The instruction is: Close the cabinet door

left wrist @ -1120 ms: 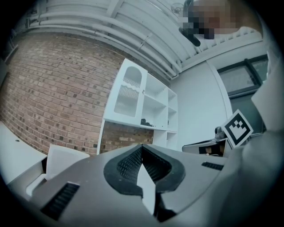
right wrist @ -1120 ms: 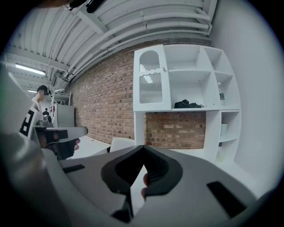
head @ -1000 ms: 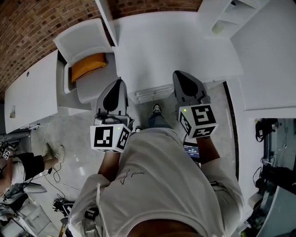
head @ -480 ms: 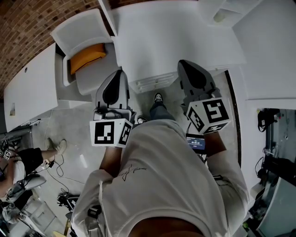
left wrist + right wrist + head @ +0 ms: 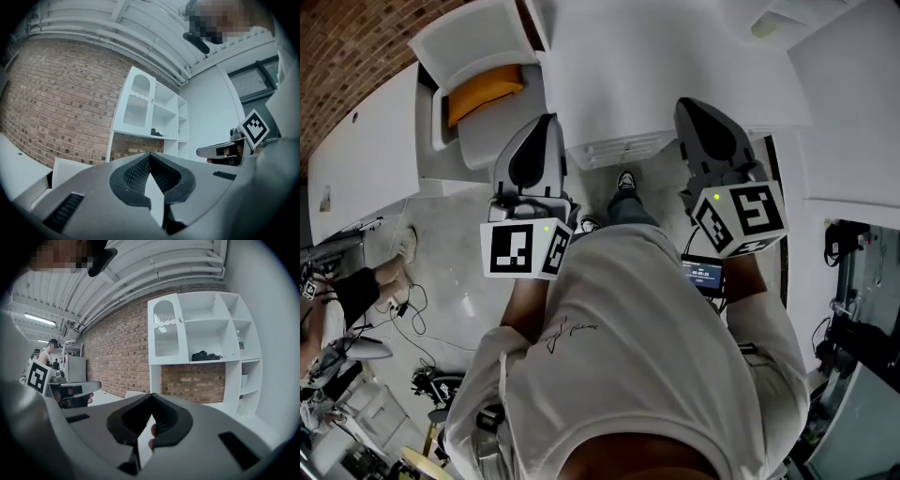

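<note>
In the head view a white cabinet door (image 5: 469, 42) stands open at the upper left, over a compartment with an orange thing (image 5: 486, 89) inside. My left gripper (image 5: 544, 127) is held just right of that compartment, its jaws shut with nothing in them. My right gripper (image 5: 686, 111) is over the white counter's (image 5: 619, 66) front edge, shut and holding nothing. In the left gripper view the tips (image 5: 150, 155) meet, with the right gripper (image 5: 220, 151) off to the side. In the right gripper view the tips (image 5: 151, 395) also meet.
A white wall shelf unit (image 5: 206, 333) with an arched-panel door (image 5: 165, 329) hangs on the brick wall (image 5: 122, 348) ahead. Something dark (image 5: 205, 355) lies on one shelf. My feet (image 5: 623, 180) stand at the counter's base. Cables and gear (image 5: 356, 319) lie on the floor at left.
The counter and open door have slid towards the top of the head view. My right gripper has shifted right. Both grippers stay shut and hold nothing.
</note>
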`<state>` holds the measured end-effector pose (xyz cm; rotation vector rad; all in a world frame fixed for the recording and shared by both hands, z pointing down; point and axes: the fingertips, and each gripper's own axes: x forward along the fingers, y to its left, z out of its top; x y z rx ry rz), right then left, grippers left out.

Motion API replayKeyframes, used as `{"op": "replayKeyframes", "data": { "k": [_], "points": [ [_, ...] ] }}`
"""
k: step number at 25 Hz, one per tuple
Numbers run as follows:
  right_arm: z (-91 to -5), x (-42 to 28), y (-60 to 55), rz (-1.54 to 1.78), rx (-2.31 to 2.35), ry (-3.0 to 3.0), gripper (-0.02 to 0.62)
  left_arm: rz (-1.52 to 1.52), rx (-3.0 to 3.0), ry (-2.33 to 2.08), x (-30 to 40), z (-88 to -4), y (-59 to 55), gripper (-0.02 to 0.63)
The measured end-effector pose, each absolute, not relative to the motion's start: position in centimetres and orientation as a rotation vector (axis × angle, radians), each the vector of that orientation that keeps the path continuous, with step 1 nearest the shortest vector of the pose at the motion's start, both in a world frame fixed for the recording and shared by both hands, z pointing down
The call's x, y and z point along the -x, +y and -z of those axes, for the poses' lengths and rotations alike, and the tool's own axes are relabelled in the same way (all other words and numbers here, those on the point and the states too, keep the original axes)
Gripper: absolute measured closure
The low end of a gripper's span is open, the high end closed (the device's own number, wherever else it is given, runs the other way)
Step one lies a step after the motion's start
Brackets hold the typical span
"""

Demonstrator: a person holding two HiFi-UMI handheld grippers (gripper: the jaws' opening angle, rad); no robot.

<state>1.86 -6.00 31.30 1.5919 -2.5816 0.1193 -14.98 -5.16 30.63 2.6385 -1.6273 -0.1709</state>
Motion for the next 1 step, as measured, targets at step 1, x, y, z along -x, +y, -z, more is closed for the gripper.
{"op": "replayKeyframes", "data": {
  "k": [1],
  "points": [
    [-31.17, -1.68, -6.21, -0.113, -1.587, -2.588, 0.572, 0.175, -2.640, -1.632, 15.12, -30.51, -5.33, 0.591]
  ]
}}
